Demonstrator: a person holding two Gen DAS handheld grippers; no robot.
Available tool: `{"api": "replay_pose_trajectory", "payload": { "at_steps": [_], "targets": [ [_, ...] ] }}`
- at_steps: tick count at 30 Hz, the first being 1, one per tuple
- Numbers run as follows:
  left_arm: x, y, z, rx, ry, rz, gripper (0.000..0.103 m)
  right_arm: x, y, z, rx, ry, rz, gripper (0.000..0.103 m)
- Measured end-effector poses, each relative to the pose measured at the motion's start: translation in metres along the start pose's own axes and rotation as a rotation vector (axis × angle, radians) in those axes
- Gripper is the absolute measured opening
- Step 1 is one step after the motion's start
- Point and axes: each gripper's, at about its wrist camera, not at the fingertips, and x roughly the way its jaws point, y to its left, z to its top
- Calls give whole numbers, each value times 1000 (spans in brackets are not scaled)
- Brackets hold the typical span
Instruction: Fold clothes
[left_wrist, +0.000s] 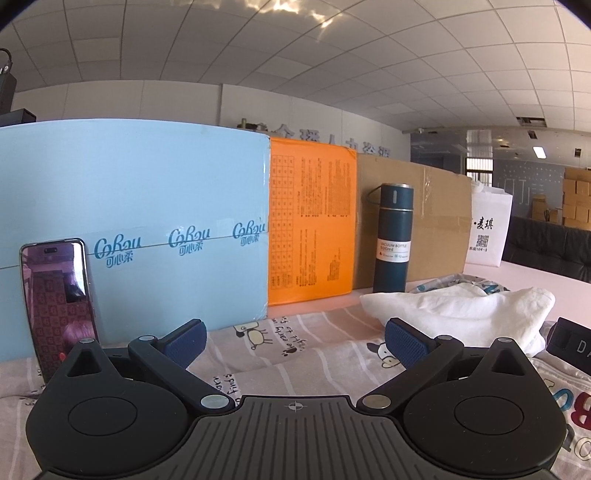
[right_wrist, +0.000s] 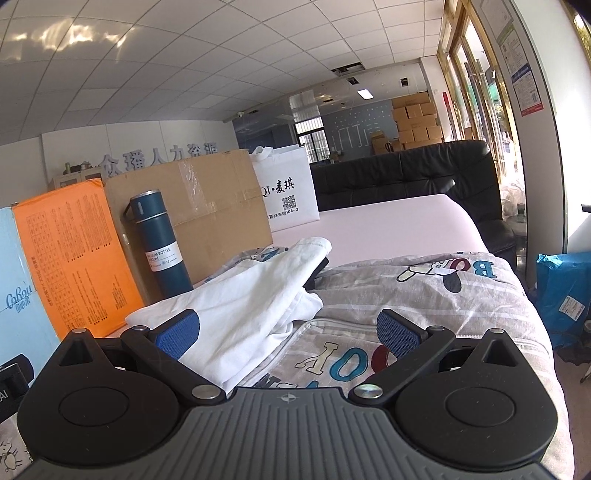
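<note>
White cotton, a crumpled garment, lies ahead of the right hand-held gripper and a little to its left, one loose edge reaching back past the left fingertip. From the left hand-held gripper the same garment sits ahead and to the right. Both hand-held grippers stand wide apart at the jaws and hold nothing, hovering low over a printed grey cartoon cloth that covers the near counter.

Judging from this, the fold has not begun; the step in hand looks like the approach. The next move likely calls for finding a hem or corner of the white garment and pinching one layer only, not the printed cloth beneath.

A dark object pokes out from under the garment; I cannot tell what it is. The garment's type and true outline are lost in its bunching. Another device at the frame edge of each view is cut off. Behind stand a blue vacuum bottle, boxes and a propped phone.
</note>
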Motion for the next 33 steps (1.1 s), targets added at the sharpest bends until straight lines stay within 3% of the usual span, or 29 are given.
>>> {"api": "replay_pose_trajectory", "payload": {
  "at_steps": [33],
  "targets": [
    [0,-3,-3,14,6,-1,103,3,-2,-1,3,-3,1,103]
  ]
}}
